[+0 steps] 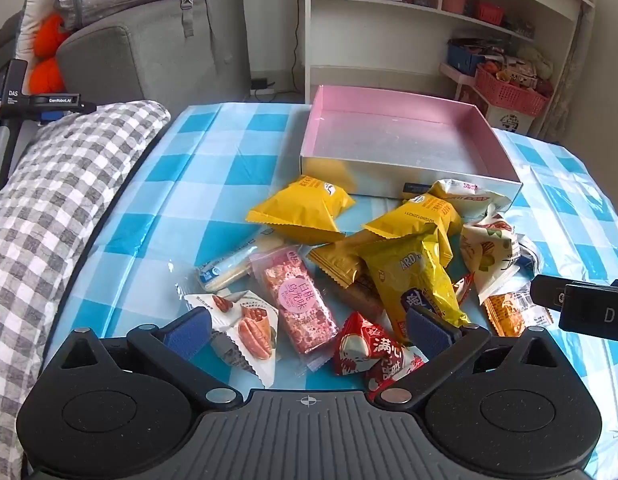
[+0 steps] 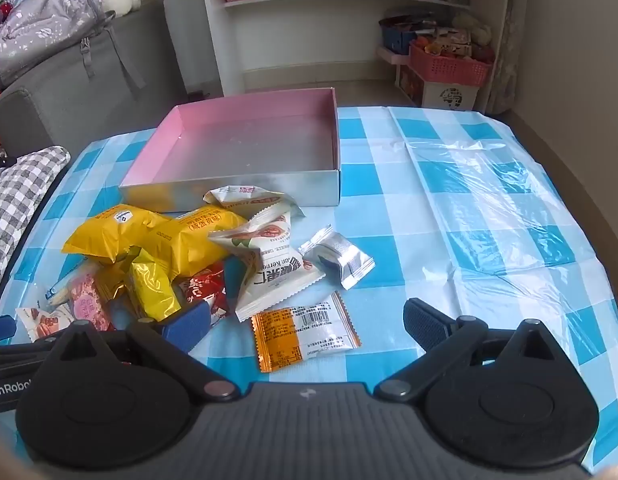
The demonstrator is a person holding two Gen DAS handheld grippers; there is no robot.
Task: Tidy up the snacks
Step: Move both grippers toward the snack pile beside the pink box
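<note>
Left hand-held gripper (image 1: pixel 309 330) being held wide apart above snack packets (image 1: pixel 409 256), right hand-held gripper (image 2: pixel 309 326) likewise apart, bare checked counter (image 2: pixel 489 200) lying open rightward, pink box (image 2: pixel 245 140) beyond, "ARD" being shown on one yellow wrapper (image 1: pixel 417 280)

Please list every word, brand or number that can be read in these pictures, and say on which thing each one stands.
"白桃乌龙味": pink snack bar
"满心": red packet
"ARD": yellow wrapper
"an Kerne": white nut packet
"GenRobot.AI" and "DAS": black device at left
Barcode digits on the orange packet and the small print elsewhere: too small to read.
</note>
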